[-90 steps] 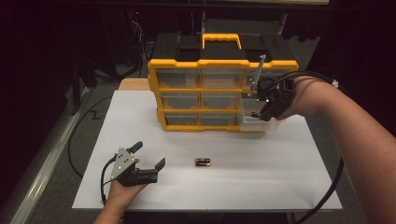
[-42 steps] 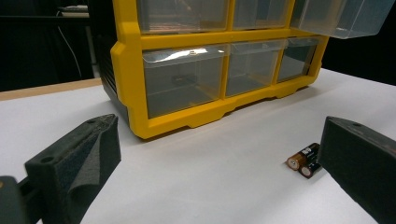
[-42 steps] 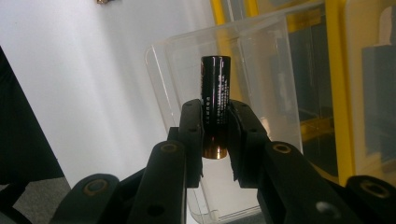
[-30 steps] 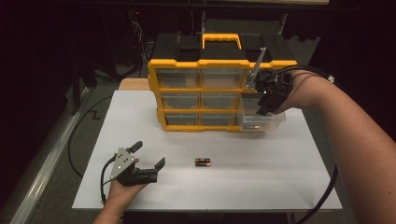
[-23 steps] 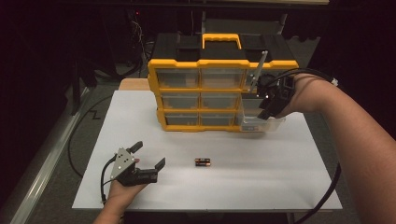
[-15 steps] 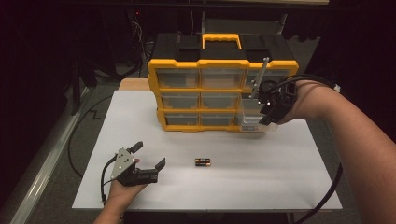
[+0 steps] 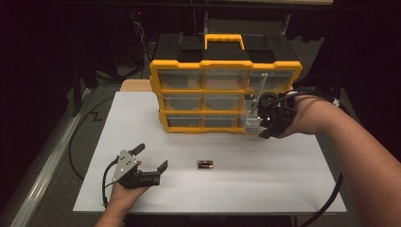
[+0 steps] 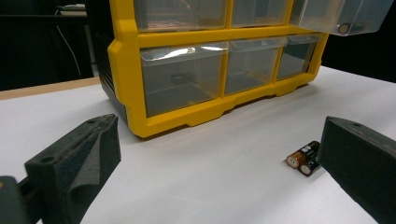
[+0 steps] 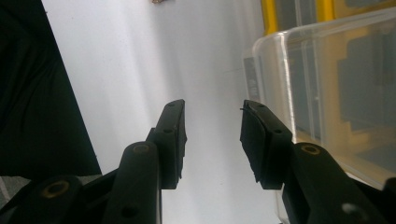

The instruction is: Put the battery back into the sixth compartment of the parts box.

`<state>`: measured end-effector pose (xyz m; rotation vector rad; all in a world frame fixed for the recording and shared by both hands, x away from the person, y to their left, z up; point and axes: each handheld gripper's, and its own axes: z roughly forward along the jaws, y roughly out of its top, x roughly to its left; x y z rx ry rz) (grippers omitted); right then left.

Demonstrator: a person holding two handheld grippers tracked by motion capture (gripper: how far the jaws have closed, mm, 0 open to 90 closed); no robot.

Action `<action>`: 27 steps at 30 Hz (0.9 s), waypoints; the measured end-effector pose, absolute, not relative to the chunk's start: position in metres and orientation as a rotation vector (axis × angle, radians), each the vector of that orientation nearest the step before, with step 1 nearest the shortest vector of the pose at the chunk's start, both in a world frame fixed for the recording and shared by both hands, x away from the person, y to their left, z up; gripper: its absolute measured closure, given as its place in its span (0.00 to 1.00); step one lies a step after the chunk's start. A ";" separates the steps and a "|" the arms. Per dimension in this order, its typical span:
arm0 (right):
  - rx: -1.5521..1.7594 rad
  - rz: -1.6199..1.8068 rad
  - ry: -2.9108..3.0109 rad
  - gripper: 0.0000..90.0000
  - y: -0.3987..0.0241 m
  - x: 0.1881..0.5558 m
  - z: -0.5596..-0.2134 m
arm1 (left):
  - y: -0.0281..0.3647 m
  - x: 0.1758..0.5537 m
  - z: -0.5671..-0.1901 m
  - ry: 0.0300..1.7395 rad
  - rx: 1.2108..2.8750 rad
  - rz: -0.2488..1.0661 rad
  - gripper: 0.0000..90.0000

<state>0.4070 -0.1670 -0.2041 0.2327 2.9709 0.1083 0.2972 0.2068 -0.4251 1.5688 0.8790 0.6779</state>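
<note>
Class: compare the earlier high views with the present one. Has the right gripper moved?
Yes. The right gripper has slid rightward and down along the yellow organizer's right end, beside the pulled-out clear drawer.

A drawer cabinet (image 7: 208, 94) stands at the far middle of the worktop (image 7: 283, 179). Its lower right drawer (image 7: 250, 118) is pulled out, the right gripper (image 7: 265, 124) just beside it. Two batteries (image 7: 205, 164) lie side by side in front of the cabinet, with the left gripper (image 7: 152, 165) to their left near the worktop's front edge.
</note>
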 end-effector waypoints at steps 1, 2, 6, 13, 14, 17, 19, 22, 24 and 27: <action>0.234 0.119 2.975 0.70 -0.166 0.406 -0.206 | 0.207 0.297 -0.425 0.879 1.569 0.678 0.01; 0.233 0.119 2.975 0.70 -0.166 0.405 -0.207 | 0.207 0.297 -0.425 0.879 1.570 0.678 0.01; 0.228 0.125 2.976 0.69 -0.163 0.402 -0.216 | 0.207 0.297 -0.425 0.877 1.569 0.676 0.01; 0.237 0.122 2.977 0.67 -0.161 0.398 -0.232 | 0.206 0.297 -0.425 0.876 1.569 0.675 0.01; 0.242 0.124 2.975 0.67 -0.161 0.397 -0.233 | 0.206 0.297 -0.425 0.876 1.570 0.675 0.01; 0.240 0.138 2.975 0.67 -0.160 0.395 -0.238 | 0.206 0.297 -0.425 0.875 1.570 0.675 0.01; 0.241 0.141 2.977 0.66 -0.160 0.395 -0.242 | 0.206 0.297 -0.425 0.874 1.570 0.675 0.01; 0.244 0.132 2.979 0.64 -0.159 0.393 -0.248 | 0.206 0.297 -0.425 0.874 1.569 0.675 0.01; 0.246 0.136 2.980 0.62 -0.159 0.392 -0.252 | 0.206 0.297 -0.425 0.873 1.570 0.674 0.01; 0.252 0.132 2.981 0.57 -0.159 0.392 -0.258 | 0.206 0.297 -0.425 0.873 1.569 0.674 0.01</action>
